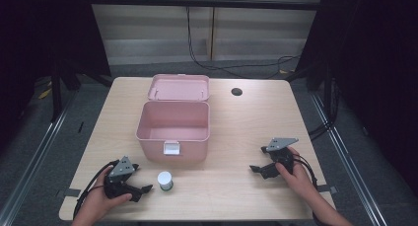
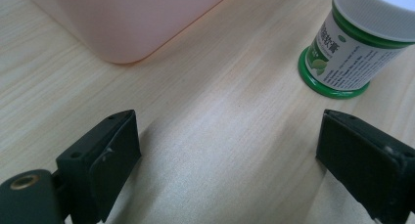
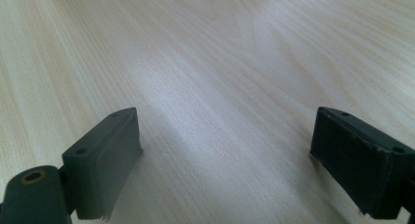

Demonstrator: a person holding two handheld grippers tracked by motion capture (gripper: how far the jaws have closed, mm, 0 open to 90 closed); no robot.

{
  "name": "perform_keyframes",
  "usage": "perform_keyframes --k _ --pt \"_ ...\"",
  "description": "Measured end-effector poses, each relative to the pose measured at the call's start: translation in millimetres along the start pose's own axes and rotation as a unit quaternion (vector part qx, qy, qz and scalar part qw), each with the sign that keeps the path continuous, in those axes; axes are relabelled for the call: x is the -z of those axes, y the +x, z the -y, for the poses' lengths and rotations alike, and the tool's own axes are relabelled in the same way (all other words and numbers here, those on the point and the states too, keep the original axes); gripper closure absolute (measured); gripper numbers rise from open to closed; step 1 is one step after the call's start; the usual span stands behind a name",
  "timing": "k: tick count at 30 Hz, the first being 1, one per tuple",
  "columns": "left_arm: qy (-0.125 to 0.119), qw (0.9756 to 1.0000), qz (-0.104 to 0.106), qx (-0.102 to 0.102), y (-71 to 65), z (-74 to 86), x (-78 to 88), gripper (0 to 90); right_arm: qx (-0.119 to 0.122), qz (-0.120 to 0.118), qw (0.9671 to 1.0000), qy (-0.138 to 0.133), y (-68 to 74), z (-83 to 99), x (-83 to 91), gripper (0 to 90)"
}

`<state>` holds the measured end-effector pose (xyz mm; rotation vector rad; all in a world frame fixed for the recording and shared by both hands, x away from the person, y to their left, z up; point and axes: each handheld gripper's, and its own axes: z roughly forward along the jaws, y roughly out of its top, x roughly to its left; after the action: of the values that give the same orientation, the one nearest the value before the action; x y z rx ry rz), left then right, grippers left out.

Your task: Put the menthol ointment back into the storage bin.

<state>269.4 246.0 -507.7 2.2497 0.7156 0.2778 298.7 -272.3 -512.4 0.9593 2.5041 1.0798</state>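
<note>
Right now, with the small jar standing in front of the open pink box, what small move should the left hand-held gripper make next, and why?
Probably ease the left hand-held gripper forward and a little toward the white-capped jar. Its jaws stand wide open with bare table between them, and in the left gripper view the jar sits ahead, off to one side, so it is not yet centred for a grasp.
</note>
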Motion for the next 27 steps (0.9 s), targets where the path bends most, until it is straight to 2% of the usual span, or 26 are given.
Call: perform_keyframes --k 5,7,8,9,10,12,14,16,17,18,19,20,25,26,27 --pt "0.004 1.0000 0.002 0.003 -0.8 -0.5 0.5 8.4 0.000 0.000 1.0000 0.000 0.0 0.0 0.0 10.6" --pt "0.030 0.9995 0.000 0.003 -1.3 -4.4 3.7 10.4 0.000 0.000 1.0000 0.000 0.0 0.0 0.0 10.6" --pt "0.052 0.9986 -0.001 0.007 -2.4 -8.6 6.6 15.1 0.000 0.000 1.0000 0.000 0.0 0.0 0.0 10.6" --pt "0.052 0.9986 -0.001 0.007 -2.4 -8.6 6.6 15.7 0.000 0.000 1.0000 0.000 0.0 0.0 0.0 10.6" --pt "0.071 0.9975 0.001 0.004 -3.6 -11.5 7.9 15.7 0.000 0.000 1.0000 0.000 0.0 0.0 0.0 10.6" --pt "0.091 0.9958 0.008 0.000 -6.3 -14.7 9.0 16.7 0.000 0.000 1.0000 0.000 0.0 0.0 0.0 10.6" --pt "0.121 0.9925 0.015 -0.014 -9.4 -19.8 10.8 17.7 0.000 0.000 1.0000 0.000 0.0 0.0 0.0 10.6" --pt "0.152 0.9877 0.020 -0.030 -13.9 -27.5 13.1 19.4 0.000 0.000 1.0000 0.000 0.0 0.0 0.0 10.6" --pt "0.167 0.9846 0.027 -0.043 -15.0 -33.2 14.8 19.4 0.000 0.000 1.0000 0.000 0.0 0.0 0.0 10.6" --pt "0.178 0.9819 0.040 -0.053 -17.6 -40.6 15.8 19.8 0.000 0.000 1.0000 0.000 0.0 0.0 0.0 10.6" --pt "0.185 0.9805 0.044 -0.052 -20.3 -45.0 16.5 20.2 0.000 0.000 1.0000 0.000 0.0 0.0 0.0 10.6" --pt "0.196 0.9775 0.050 -0.061 -22.7 -51.5 17.1 20.5 0.000 0.000 1.0000 0.000 0.1 0.0 0.0 10.5" --pt "0.233 0.9658 0.063 -0.095 -30.0 -79.7 15.7 22.9 0.000 0.000 1.0000 0.000 0.1 0.0 0.0 10.5" --pt "0.238 0.9644 0.063 -0.095 -31.9 -83.7 14.4 23.3 0.000 0.000 1.0000 0.000 0.1 0.0 0.1 10.6" --pt "0.247 0.9616 0.065 -0.101 -33.9 -88.7 12.4 23.7 0.000 0.000 1.0000 0.000 0.1 0.0 0.1 10.5"
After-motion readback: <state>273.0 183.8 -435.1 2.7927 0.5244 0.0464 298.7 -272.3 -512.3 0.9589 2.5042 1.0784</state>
